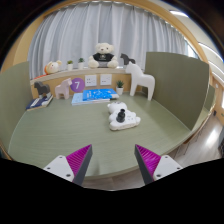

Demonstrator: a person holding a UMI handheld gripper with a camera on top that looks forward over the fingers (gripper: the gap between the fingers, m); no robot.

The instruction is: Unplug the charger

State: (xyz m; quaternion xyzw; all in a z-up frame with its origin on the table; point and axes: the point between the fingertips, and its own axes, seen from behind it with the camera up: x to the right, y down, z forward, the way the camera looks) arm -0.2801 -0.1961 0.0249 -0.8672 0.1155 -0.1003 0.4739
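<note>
Jaws: my gripper (pixel 113 162) was open, its pink pads (pixel 75 160) spread wide with only bare desk between them.
Charger: white charger (pixel 122 116) sat on a white power strip (pixel 124 122) at 12 o'clock from my jaws, well beyond them.
Desk: green desk (pixel 60 135) carried everything.
Background: teddy bear (pixel 103 55) at 12 o'clock past the charger, white toy horse (pixel 143 80) at 1 o'clock, blue book (pixel 97 95) just behind the strip, curtains (pixel 85 30) at the back.

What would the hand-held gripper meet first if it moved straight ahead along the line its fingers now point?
Probably the white power strip with the charger, which lies on the green table beyond the open hand-held gripper. The table between looks bare, though depth is hard to judge in this view.
</note>
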